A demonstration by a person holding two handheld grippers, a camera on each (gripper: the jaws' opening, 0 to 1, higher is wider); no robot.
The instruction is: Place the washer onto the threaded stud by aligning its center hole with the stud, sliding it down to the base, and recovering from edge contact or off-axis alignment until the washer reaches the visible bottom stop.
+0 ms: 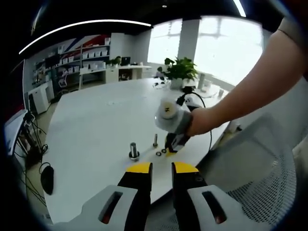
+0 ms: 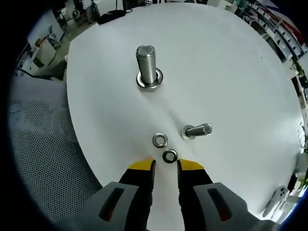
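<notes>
Hovering back from the work, the left gripper (image 1: 161,168) shows its yellow-tipped jaws slightly parted with nothing between them. In the left gripper view, the white counter (image 1: 96,125) carries a large stud (image 1: 134,150) standing upright, a smaller stud (image 1: 155,140) beside it, and two small washers just past that. The right gripper (image 1: 172,143) points down at those washers, held by a person's hand (image 1: 199,121) whose forearm reaches in from the upper right, wrist bent downward.

From the right gripper view, the right gripper's (image 2: 166,165) jaws stand a little apart and empty, their tips just short of the near washer (image 2: 169,156). A second washer (image 2: 160,140) lies just beyond it, the smaller stud just beside that one, and the large stud farther off.

To do the pickup well, I judge the jaws should straddle the near washer's rim squarely, close gently, and lift it level so the hole can meet the stud on axis.
</notes>
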